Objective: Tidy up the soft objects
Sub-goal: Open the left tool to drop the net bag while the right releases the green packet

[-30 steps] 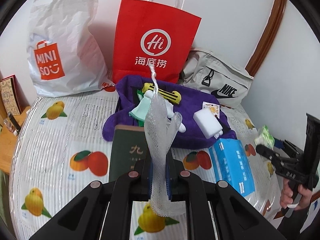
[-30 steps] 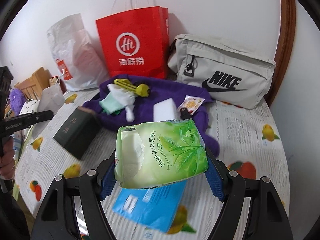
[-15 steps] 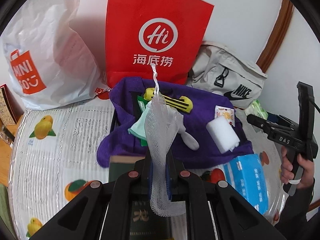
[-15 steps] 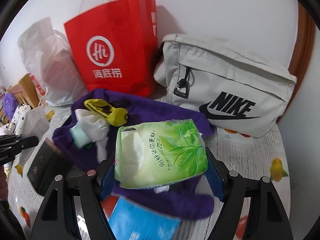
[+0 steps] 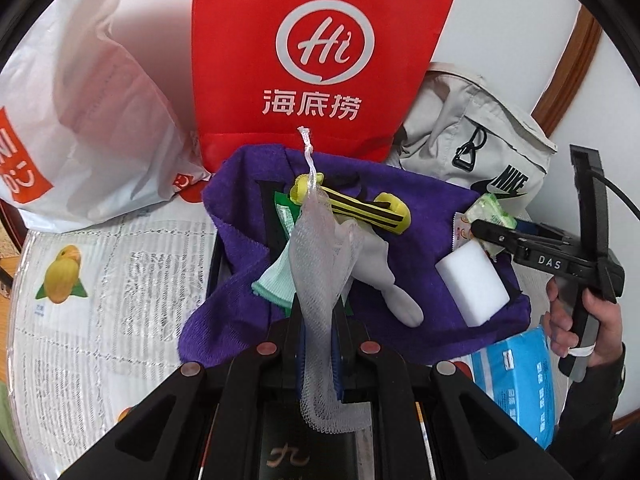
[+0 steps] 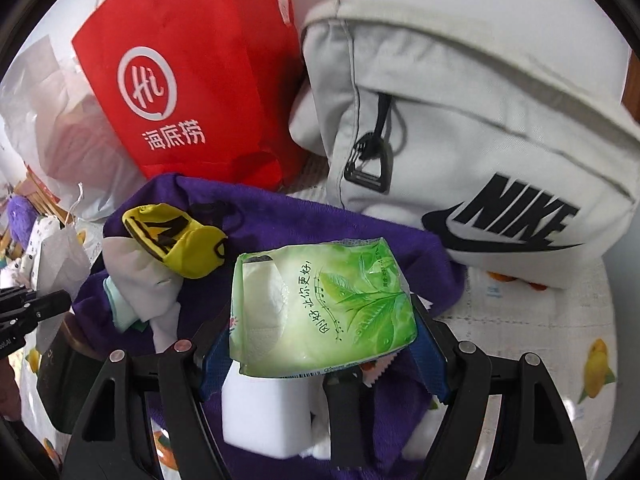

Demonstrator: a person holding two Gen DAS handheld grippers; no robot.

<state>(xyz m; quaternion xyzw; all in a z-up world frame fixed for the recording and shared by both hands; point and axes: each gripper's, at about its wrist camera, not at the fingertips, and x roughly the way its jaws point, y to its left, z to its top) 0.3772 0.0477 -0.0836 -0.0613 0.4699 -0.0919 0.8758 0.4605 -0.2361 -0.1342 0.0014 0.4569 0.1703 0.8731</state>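
Bright, even light; fisheye-bent edges, dark corners, slight blur.

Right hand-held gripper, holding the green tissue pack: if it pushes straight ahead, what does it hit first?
Probably the purple towel heaped just ahead of the right hand-held gripper and its green tissue pack; the grey Nike bag stands behind it. Depth is uncertain.

Both grippers are matte black: the left gripper (image 5: 319,344) has copper-coloured round screws and blue-edged fingers. The right gripper (image 6: 320,344) has silver screws and blue pads, white "DAS" lettering and a black cable. The right hand (image 5: 576,320) is bare skin with a dark sleeve.
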